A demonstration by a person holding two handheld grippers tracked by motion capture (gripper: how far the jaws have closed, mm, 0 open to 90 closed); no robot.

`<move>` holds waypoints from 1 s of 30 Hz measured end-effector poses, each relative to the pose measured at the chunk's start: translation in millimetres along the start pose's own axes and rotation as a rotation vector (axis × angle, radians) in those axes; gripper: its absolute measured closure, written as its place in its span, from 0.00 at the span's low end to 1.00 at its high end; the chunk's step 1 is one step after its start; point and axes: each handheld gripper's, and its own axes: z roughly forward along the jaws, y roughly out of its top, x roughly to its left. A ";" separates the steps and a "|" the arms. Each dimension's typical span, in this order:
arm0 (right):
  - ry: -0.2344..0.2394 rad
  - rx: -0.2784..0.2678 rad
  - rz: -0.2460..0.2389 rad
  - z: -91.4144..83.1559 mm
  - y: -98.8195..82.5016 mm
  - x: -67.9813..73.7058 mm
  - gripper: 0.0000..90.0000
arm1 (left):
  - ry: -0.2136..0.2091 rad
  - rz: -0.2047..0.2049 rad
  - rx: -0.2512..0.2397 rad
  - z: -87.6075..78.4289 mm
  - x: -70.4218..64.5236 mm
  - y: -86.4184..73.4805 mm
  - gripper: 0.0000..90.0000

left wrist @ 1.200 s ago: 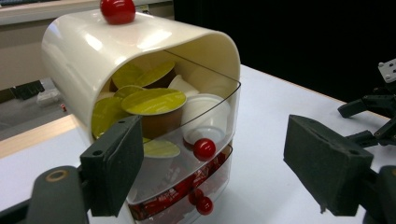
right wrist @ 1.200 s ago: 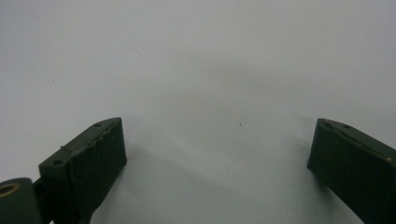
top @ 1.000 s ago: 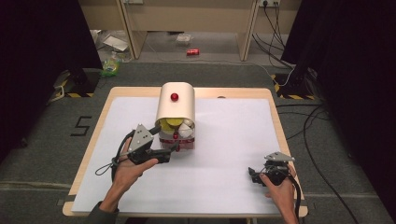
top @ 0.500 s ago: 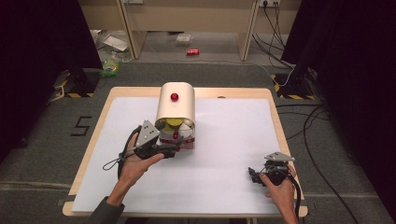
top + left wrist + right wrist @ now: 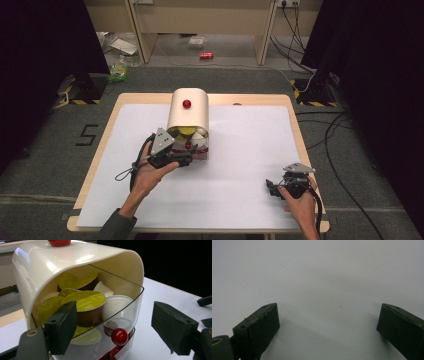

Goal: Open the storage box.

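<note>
High view: a cream capsule dispenser (image 5: pixel 188 114) with a red knob (image 5: pixel 186 104) on top stands on the white sheet covering the table (image 5: pixel 97 150), toward the far edge and a little left of centre; its clear drawer (image 5: pixel 195 145) faces the near edge, presumably so that the person can reach it; the left gripper (image 5: pixel 186 156) sits at the drawer front, held low and level in the left hand (image 5: pixel 150 172), which suits a pull on the small handle; the right gripper (image 5: pixel 270 189) rests on the sheet near the near right corner, well apart from the dispenser, evidently parked out of the way. Left gripper view: the jaws stand apart and have just been closing slightly; the drawer's red knob handle (image 5: pixel 119 336) lies between them but nearer the left jaw, and neither pad presses on it; behind the clear front, coffee capsules (image 5: pixel 87 305) with green lids and white capsules (image 5: pixel 116 305) are piled under the curved hood; the alignment suggests that a grip on the knob handle is being prepared, and the jaws need to centre on it first. Right gripper view: the jaws stand wide apart over bare white sheet (image 5: pixel 317 277), with nothing between them.
</note>
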 end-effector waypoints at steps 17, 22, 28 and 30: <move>0.000 0.000 0.000 0.0 0.0 0.1 0.05 | -0.015 -0.013 0.053 -7.9 -4.9 3.9 0.24; 0.000 0.000 0.000 0.0 0.0 0.1 0.05 | -0.018 -0.016 0.053 -10.8 -6.6 3.2 0.24; -0.001 0.000 -0.001 0.0 0.0 0.0 0.05 | -0.008 -0.001 0.056 -14.4 -12.0 0.6 0.24; -0.001 0.000 -0.001 0.0 -0.1 0.0 0.05 | -0.007 0.004 0.059 -15.9 -13.8 0.0 0.24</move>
